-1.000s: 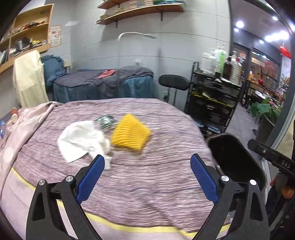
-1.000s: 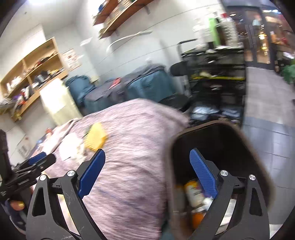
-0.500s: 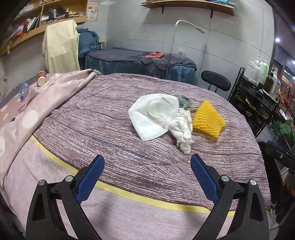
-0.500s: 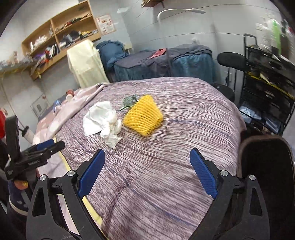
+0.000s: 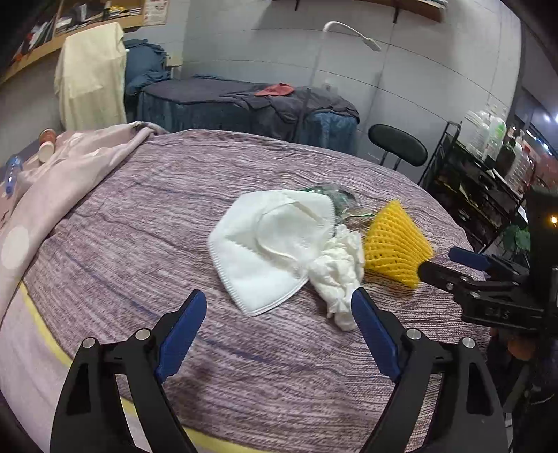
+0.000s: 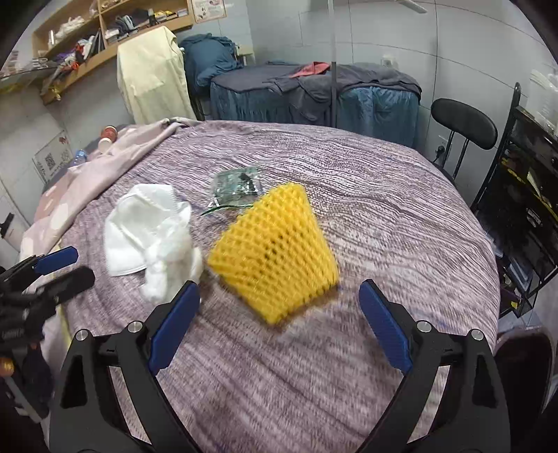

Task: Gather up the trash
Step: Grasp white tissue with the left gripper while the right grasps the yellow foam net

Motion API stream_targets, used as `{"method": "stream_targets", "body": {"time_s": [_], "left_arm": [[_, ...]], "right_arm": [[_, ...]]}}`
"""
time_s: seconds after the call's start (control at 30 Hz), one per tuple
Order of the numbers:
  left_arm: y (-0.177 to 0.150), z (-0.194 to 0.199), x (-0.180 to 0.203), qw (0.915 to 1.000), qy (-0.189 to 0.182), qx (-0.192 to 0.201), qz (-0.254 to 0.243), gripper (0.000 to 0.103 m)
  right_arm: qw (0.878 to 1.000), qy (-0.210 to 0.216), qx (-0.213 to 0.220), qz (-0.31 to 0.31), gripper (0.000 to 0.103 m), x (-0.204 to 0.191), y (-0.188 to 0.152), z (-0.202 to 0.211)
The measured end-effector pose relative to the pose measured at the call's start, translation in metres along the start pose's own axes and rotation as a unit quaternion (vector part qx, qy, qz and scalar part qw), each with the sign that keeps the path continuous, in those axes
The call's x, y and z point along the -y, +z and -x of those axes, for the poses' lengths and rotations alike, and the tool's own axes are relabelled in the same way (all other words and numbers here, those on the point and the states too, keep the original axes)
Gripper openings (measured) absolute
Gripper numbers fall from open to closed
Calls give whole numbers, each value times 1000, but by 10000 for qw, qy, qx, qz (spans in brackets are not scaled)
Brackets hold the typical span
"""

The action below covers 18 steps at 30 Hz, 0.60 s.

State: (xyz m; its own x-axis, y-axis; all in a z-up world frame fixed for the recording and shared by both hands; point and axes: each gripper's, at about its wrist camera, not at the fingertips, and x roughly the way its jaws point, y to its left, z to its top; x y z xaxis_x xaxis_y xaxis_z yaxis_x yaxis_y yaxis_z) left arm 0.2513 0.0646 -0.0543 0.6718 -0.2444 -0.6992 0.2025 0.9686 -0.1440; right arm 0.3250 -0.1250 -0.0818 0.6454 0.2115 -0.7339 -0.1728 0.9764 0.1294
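Yellow foam net (image 6: 273, 252), matt white fabric mask (image 5: 268, 244), crumpled tissue (image 5: 340, 270), rough woven purple bedspread (image 6: 366, 216).

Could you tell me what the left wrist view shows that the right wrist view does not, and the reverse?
Only the left wrist view shows the lamp head and the bottles on the rack. Only the right wrist view shows the whole clear wrapper lying flat and the wooden shelves. Both show the yellow foam net, white mask, crumpled tissue and both open grippers.
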Motion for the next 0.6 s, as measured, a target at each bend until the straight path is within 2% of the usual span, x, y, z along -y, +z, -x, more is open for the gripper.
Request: {"method": "stream_targets", "body": {"time_s": [0.13, 0.2, 0.23, 0.27, 0.3, 0.33, 0.37, 0.47, 0.6], "left_arm": [[8, -30, 23, 9989, -135, -383, -234, 74], [10, -47, 33, 9974, -89, -612, -378, 71], [10, -54, 36, 9968, -15, -672, -422, 68], [11, -61, 38, 9962, 83, -737, -463, 61], [11, -65, 40, 9955, 155, -781, -513, 57], [11, -66, 43, 9950, 223, -778, -581, 47], [10, -65, 45, 9947, 294, -749, -646, 39], [8, -60, 46, 9948, 282, -678, -703, 30], [6, -48, 39, 9969, 79, -609, -490, 26]], "right_arm": [[9995, 47, -315, -17, 84, 3, 12, -26], [9992, 19, -395, 13, 79, 4, 15, -33], [9993, -45, -381, 50, 72, 3, 16, -35], [9993, -86, -365, 87, 58, 2, 17, -35], [9992, -73, -363, 121, 49, 2, 17, -35], [9992, -21, -377, 109, 32, 3, 17, -36], [9992, 20, -386, 64, 24, 5, 16, -36], [9993, 164, -305, -111, 14, 11, 14, -32], [9991, 277, -112, -285, 11, 15, 10, -18]]}}
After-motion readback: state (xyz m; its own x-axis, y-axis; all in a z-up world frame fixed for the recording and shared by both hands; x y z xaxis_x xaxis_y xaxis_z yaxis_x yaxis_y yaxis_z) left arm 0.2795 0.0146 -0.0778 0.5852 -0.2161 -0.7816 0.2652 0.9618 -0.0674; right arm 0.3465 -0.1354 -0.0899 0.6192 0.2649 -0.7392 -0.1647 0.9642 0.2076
